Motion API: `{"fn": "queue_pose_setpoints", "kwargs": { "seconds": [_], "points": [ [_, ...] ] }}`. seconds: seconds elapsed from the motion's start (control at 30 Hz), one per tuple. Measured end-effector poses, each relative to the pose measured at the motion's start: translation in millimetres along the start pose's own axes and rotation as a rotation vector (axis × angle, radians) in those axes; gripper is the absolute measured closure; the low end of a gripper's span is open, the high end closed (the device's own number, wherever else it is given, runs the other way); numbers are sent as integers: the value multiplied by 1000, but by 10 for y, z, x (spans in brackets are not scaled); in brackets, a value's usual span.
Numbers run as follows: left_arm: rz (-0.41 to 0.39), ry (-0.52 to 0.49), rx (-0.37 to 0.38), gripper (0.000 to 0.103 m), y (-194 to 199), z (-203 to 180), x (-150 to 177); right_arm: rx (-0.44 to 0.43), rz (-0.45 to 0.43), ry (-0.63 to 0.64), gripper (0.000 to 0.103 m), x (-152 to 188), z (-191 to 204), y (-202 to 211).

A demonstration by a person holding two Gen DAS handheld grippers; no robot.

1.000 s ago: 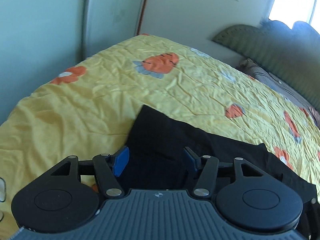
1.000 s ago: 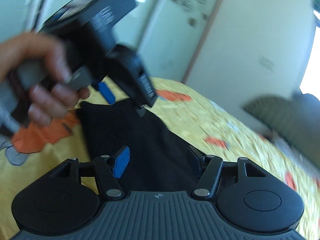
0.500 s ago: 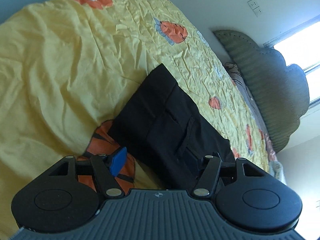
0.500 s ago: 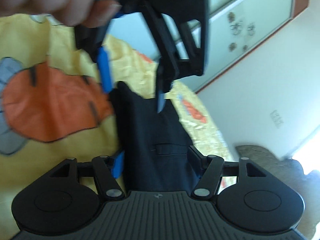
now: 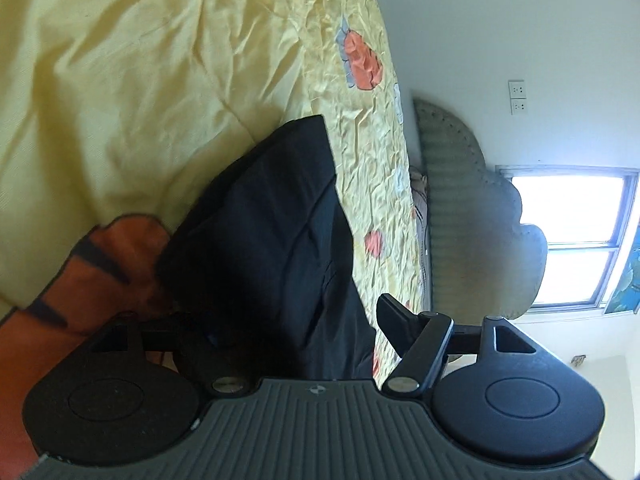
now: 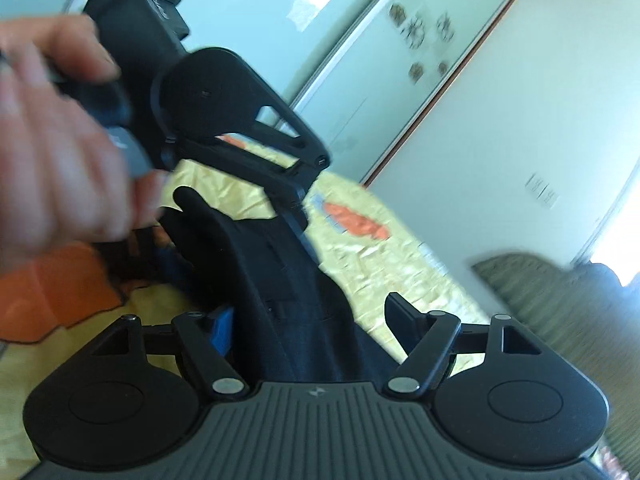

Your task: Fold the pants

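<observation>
Pants (image 5: pixel 276 236), black and already doubled over on themselves, lie flat on a yellow bedspread (image 5: pixel 132 80) printed with orange carrot shapes. In the left wrist view the scene is rolled sideways, and the near end of the cloth runs down between the 2 fingers of the left gripper (image 5: pixel 296 320). Its jaws are opening, the pants lie between them, and no pad presses on the fabric; the left pad is lost in shadow against the dark cloth.

In the right wrist view the same black fabric (image 6: pixel 296 292) stretches away from the right gripper (image 6: pixel 312 328), whose jaws are also opening with the cloth between them and not pinched. A blue pad (image 6: pixel 222 330) shows on its left finger, just beside the cloth edge.

Farther along the pants, the left gripper (image 6: pixel 280 236) appears from the side, held by a person's hand (image 6: pixel 60 152) that is blurred. One of its fingers points down onto the far part of the fabric.

Beyond the bed stand a padded headboard (image 5: pixel 472 216), a bright window (image 5: pixel 572 232) and a pale wall with 2 sockets (image 5: pixel 518 97).
</observation>
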State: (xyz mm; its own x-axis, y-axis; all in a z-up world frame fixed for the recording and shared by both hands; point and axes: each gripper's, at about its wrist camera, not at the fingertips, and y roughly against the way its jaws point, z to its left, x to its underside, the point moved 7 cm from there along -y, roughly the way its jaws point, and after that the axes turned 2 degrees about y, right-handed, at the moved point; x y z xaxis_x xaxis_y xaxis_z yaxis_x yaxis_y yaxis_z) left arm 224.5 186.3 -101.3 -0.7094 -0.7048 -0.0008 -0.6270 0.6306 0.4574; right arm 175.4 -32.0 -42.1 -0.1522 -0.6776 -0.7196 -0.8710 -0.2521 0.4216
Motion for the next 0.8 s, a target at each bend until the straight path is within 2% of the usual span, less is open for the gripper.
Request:
{"fn": "queue_pose_setpoints", "kwargs": {
  "seconds": [0.07, 0.13, 0.17, 0.27, 0.37, 0.43, 0.5, 0.53, 0.57, 0.67, 0.8],
  "points": [
    [-17, -28, -10, 30, -22, -41, -32, -121, 20, -39, 27, 25, 92, 52],
    [-22, -46, -16, 35, -36, -52, -52, -254, -25, -133, 28, -18, 41, 180],
    [-27, -61, -21, 40, -35, -57, -64, -266, -47, -193, 28, -53, -65, 219],
    [-42, -91, -47, 52, -42, -36, -86, -193, -53, -303, 28, -105, -417, 115],
    [-69, -117, -69, 57, -14, -1, -109, -119, 44, -341, 32, -9, -600, -266],
    [-99, -144, -80, 57, -15, -9, -117, -137, 90, -365, 49, 19, -591, -496],
    [-141, -198, -106, 60, -37, -43, -118, -178, 104, -394, 54, 46, -512, -610],
    [-160, -230, -127, 67, -47, -60, -112, -195, 110, -395, 55, 15, -458, -682],
    [-171, -268, -158, 81, -54, -67, -94, -206, 126, -382, 57, 30, -385, -735],
    [-208, -368, -200, 84, -37, -138, -30, -195, 125, -342, 58, 70, -306, -763],
    [-291, -526, -237, 84, 65, -384, 165, -202, 77, -447, 58, 37, -450, -692]
  ]
}}
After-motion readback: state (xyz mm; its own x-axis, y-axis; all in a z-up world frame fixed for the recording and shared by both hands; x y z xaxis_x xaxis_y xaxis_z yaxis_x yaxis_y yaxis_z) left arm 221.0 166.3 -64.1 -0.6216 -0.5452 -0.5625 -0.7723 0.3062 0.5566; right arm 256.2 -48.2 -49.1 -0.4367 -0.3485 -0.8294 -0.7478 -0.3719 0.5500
